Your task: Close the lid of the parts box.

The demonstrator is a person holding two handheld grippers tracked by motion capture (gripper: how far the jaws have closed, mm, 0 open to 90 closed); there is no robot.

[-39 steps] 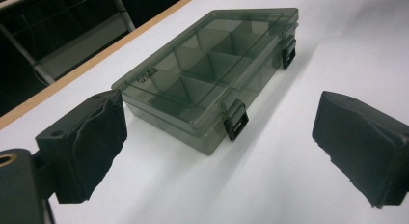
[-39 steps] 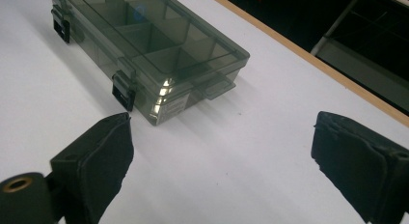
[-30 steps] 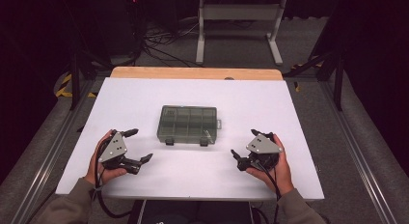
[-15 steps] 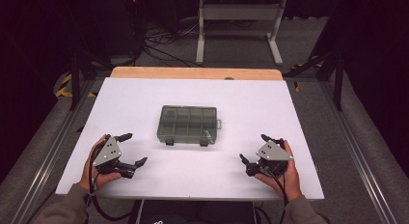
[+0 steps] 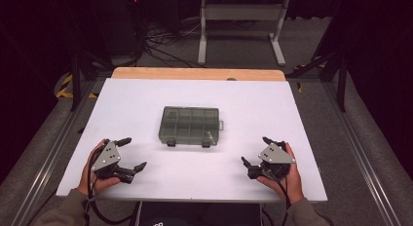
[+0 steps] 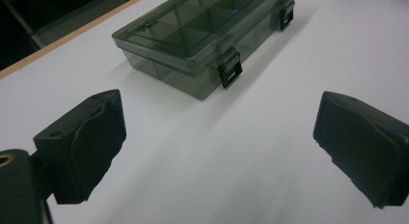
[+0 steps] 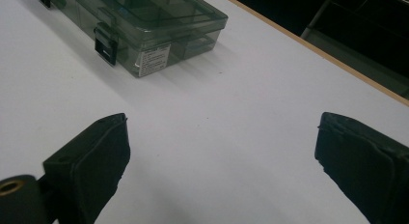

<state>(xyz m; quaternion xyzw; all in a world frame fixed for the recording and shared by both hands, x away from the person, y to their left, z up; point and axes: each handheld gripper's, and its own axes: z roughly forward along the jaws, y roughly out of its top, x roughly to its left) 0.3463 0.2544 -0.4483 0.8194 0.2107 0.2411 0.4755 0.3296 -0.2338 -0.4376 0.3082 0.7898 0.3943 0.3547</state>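
Closed compartment box [image 5: 190, 125] mid-table, left gripper [image 5: 130, 153] and right gripper [image 5: 255, 150] flanking, fingers spread

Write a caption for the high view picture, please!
Two open grippers, left gripper and right gripper, rest near a closed clear box on the white table.

Closed compartment box [image 7: 140, 26] beyond parted jaws

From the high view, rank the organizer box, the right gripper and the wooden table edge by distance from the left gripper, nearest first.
Measured from the left gripper:
1. Organizer box, table centre, ahead and to its right.
2. Right gripper, across the near edge.
3. Wooden table edge, along the far side.
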